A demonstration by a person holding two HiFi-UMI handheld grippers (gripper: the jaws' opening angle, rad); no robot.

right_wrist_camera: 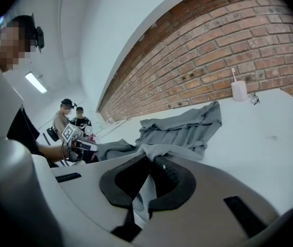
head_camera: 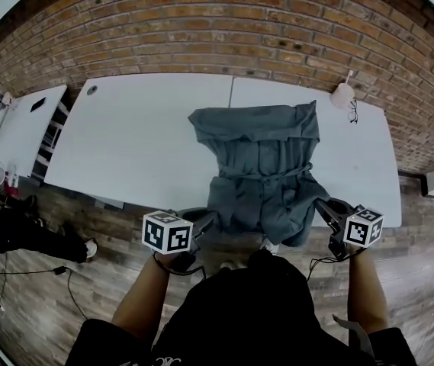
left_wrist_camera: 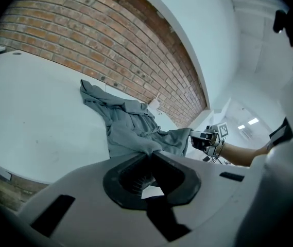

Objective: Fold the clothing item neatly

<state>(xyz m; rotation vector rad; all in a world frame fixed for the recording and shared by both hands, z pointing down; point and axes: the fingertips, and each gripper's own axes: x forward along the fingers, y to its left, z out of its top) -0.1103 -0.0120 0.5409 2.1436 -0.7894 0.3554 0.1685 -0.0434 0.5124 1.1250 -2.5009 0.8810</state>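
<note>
Left gripper (head_camera: 210, 218) and right gripper (head_camera: 322, 204), just off the desk's (head_camera: 140, 136) front edge, have only thin pinches of the grey clothing item (head_camera: 258, 166). I'd judge a corner could slip free if one hand lifts faster, skewing the fold. Both grippers are clamped nearly together on its near corners. Most of it lies across the desk's middle, rumpled toward the back edge.

White table (head_camera: 133, 136), brick wall (head_camera: 224, 21) behind, eyeglasses (head_camera: 352, 112) beside a white container (head_camera: 342, 94) (far right corner), wooden floor (head_camera: 33, 303)
</note>
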